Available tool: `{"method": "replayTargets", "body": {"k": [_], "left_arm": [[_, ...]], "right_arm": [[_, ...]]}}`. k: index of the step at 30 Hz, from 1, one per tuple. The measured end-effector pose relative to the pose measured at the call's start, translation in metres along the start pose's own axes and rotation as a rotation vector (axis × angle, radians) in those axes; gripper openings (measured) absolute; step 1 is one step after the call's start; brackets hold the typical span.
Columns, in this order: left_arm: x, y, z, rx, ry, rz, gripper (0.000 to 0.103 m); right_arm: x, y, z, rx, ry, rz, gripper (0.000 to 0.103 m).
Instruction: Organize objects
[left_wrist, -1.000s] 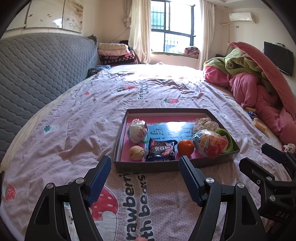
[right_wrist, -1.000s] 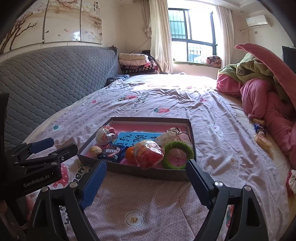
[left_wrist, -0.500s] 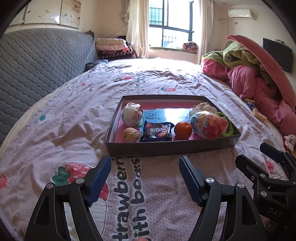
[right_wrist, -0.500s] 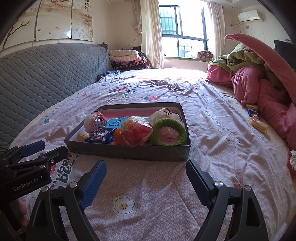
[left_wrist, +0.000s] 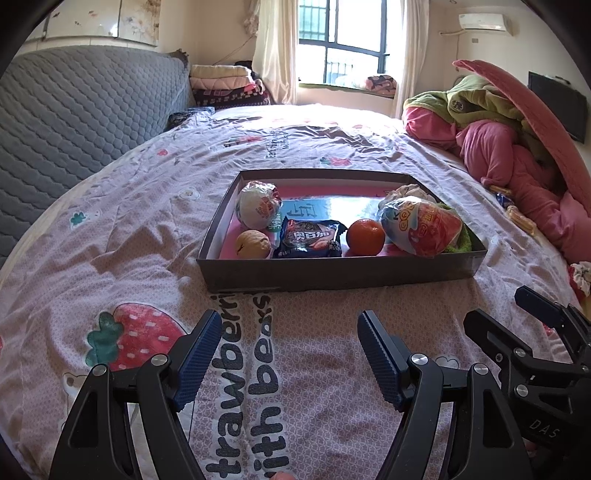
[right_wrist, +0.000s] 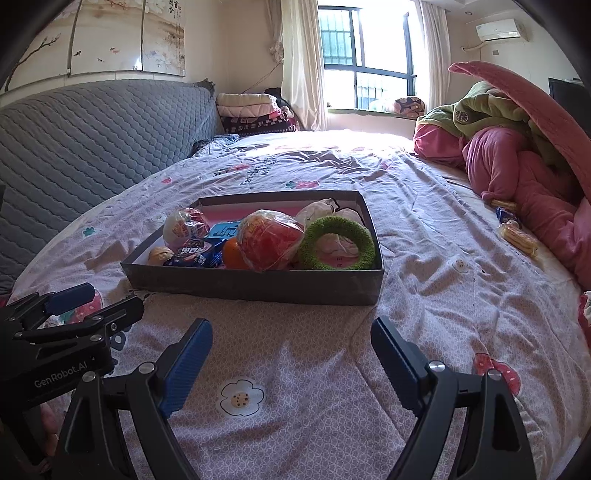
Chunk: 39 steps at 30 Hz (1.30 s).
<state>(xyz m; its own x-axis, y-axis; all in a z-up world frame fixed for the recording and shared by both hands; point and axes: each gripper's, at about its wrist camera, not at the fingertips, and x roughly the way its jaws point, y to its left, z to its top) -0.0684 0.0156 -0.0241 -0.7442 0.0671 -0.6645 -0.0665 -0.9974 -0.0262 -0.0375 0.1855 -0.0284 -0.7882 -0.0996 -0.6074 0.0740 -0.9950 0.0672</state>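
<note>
**Both tongs wait short of the tray**

Left wrist view: we hold our left gripper (left_wrist: 288, 354) gaping and empty over the bedspread (left_wrist: 110, 236), the tray (left_wrist: 332, 275) just ahead. Inside we count two wrapped round toys (left_wrist: 258, 209), one walnut (left_wrist: 253, 243), one cookie packet (left_wrist: 309, 239), one orange (left_wrist: 365, 237).

Right wrist view: our right gripper (right_wrist: 291, 362) also gapes, holding nothing, the tray (right_wrist: 251, 284) ahead and slightly left; one green ring (right_wrist: 336, 243) lies in its right end.

Both grippers level, jaws spread wide, nothing held.
The left gripper (left_wrist: 290, 325) and right gripper (right_wrist: 291, 332) sit side by side, fingers pointing forward, blue ribbed pads (left_wrist: 197, 356) facing inward across an empty gap.
</note>
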Motion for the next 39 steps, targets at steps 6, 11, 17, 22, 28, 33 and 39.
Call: {"method": "replayTargets", "body": {"k": [6,11,17,22,28,33,39], "left_arm": [[0.005,-0.001,-0.004,0.003,0.002,0.003,0.077],[0.008,-0.001,-0.008,-0.001,0.004,0.006,0.077],[0.011,0.000,-0.014,-0.005,-0.001,0.014,0.077],[0.016,0.000,-0.019,-0.004,0.002,0.015,0.077],[0.018,-0.002,-0.023,0.004,-0.007,0.017,0.077],[0.021,-0.001,-0.026,-0.001,0.002,0.013,0.077],[0.022,0.000,-0.028,-0.004,-0.001,0.009,0.077]], "right_arm": [[0.002,0.000,-0.005,-0.002,-0.008,0.003,0.087],[0.002,0.000,-0.009,0.007,-0.015,0.018,0.087],[0.007,-0.002,-0.018,0.016,-0.005,0.020,0.087],[0.011,-0.003,-0.025,0.018,-0.002,0.011,0.087],[0.013,-0.008,-0.032,0.036,-0.018,-0.008,0.087],[0.016,-0.010,-0.034,0.038,-0.028,-0.014,0.087],[0.015,-0.009,-0.036,0.031,-0.038,0.001,0.087]]}}
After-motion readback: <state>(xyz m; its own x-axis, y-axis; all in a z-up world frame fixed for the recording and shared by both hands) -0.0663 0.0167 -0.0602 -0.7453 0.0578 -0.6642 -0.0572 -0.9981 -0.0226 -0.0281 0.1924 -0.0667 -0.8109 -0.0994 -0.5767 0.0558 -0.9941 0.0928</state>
